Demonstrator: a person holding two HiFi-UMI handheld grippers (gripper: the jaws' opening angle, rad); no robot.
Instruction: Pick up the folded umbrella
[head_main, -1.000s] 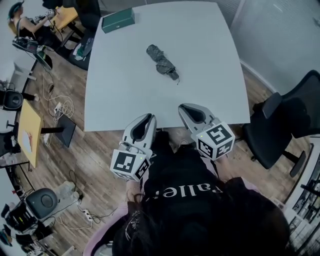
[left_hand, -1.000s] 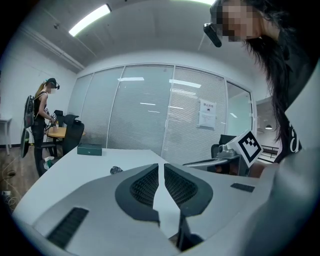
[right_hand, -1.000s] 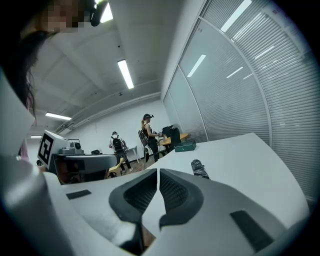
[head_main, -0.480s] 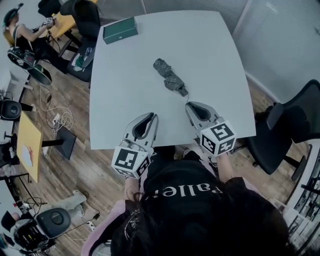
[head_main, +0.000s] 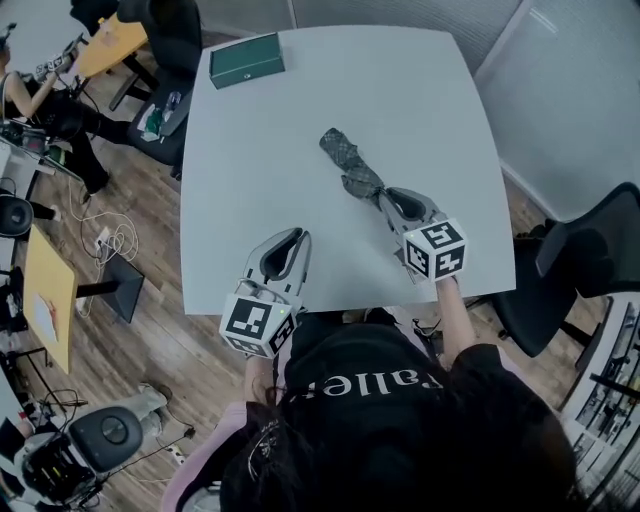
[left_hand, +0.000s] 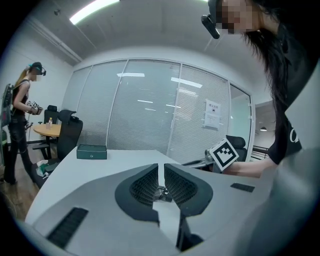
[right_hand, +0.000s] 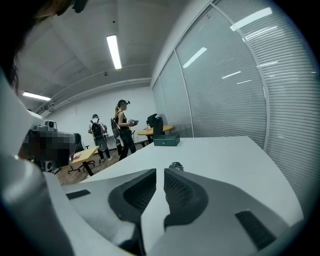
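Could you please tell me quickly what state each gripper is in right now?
Left gripper: closed, holding nothing.
Right gripper: closed, holding nothing; its tips are by the folded umbrella.

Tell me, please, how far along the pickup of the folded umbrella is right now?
Done: nothing yet; the folded umbrella lies flat on the table. In hand: the right gripper is at the umbrella's near end, jaws together and empty; the left gripper, also closed, hangs back by the table's near edge. Left: open the jaws, close on the umbrella, lift it.
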